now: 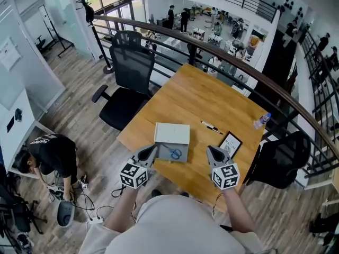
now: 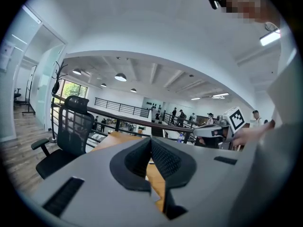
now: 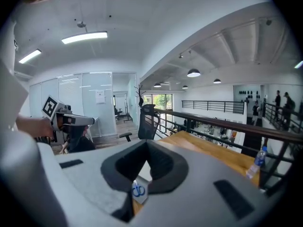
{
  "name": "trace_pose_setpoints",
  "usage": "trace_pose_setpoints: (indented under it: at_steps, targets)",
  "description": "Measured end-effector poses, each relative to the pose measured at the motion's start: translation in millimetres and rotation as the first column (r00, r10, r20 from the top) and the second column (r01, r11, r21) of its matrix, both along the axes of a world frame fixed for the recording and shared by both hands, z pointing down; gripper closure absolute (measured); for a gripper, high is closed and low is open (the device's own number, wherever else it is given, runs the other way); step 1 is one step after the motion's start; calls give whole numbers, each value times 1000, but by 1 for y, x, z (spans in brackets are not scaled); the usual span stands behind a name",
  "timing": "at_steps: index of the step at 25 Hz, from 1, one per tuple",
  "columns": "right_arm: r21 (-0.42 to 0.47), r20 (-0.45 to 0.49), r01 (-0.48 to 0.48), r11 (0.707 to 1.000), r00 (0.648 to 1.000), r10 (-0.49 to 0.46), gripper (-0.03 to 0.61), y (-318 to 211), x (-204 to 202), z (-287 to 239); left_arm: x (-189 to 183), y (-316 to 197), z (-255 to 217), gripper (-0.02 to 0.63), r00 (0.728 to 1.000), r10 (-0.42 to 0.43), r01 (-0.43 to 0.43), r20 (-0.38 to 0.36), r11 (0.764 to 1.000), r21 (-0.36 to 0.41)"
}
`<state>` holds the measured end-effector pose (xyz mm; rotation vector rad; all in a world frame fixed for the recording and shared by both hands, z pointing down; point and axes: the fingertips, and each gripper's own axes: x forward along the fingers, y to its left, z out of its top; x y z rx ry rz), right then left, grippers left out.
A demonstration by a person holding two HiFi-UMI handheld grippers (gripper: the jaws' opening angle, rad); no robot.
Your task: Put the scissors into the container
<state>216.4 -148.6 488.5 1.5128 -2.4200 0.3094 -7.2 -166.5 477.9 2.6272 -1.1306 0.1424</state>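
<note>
The left gripper (image 1: 154, 147) and the right gripper (image 1: 210, 148) hover over the near edge of the light wooden table (image 1: 196, 97). Both have their black ribbed jaws pressed together with nothing between them.

Just beyond and between the two grippers stands the pale grey rectangular container (image 1: 162, 151), with its flat white lid (image 1: 172, 133) raised along the far side. The blue-handled scissors (image 1: 175, 153) lie flat inside it, right of centre, with the handle loops clear of the walls. The placing step therefore appears complete.

Recommended handling from here:
- Draw each gripper straight back toward the near edge, clear of the container walls, so the light box does not slide on the smooth tabletop.
- If the lid is to be lowered, press it at mid-width, since a thin rigid panel twists when pushed at one corner.

Farther right on the table lie a slim black-tipped pen (image 1: 211, 126) and a black-framed rectangular card (image 1: 230, 143). A clear plastic bottle (image 1: 261, 120) stands at the far right edge.
</note>
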Motion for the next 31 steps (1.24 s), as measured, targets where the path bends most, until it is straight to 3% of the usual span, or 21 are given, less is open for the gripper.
trace_pose_setpoints:
  at_steps: [4, 11, 31]
  targets:
    - [-8, 34, -34, 999, 999, 34, 577, -6, 4, -1, -1, -8, -5, 620, 1000, -3, 3, 1, 1000, 24]
    - [52, 52, -39, 998, 998, 36, 577, -8, 7, -14, 0, -10, -4, 620, 1000, -7, 7, -6, 1000, 24]
    - [37, 40, -10, 999, 999, 9, 577, -16, -3, -7, -2, -18, -5, 620, 1000, -11, 11, -22, 1000, 17]
